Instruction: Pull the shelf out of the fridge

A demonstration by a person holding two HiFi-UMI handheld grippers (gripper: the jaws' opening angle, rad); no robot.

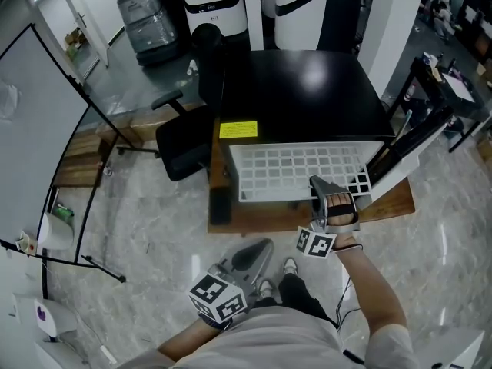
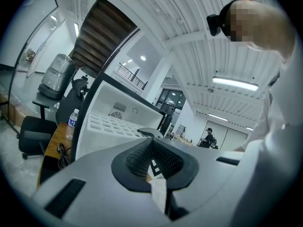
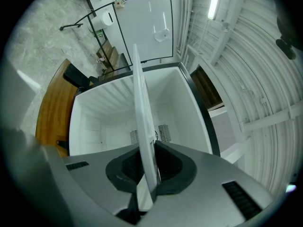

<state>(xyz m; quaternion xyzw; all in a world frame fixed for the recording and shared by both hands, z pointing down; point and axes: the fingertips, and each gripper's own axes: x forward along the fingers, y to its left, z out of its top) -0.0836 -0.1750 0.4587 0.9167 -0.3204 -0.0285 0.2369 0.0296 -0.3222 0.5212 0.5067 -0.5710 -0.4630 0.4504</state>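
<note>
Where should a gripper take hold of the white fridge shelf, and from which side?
The front rim of the shelf, coming from the open front of the fridge. It is a thin, flat grid lying level, so jaws fit above and below; the right gripper holds it so.

We see the fridge top gleaming glossy black, with a bright glare on it. The shelf looks like white plastic, a smooth matt grid. The fridge walls inside read as white plastic too, ribbed in places. The table shows warm brown wood with a soft sheen. The floor is polished and stone-like, veined and reflective. The right gripper wears a matt grey plastic shell, and its pads are dark, finely knobbed and rubbery-looking. The left gripper has the same matt grey finish. The sticker is yellow and looks like paper.
</note>
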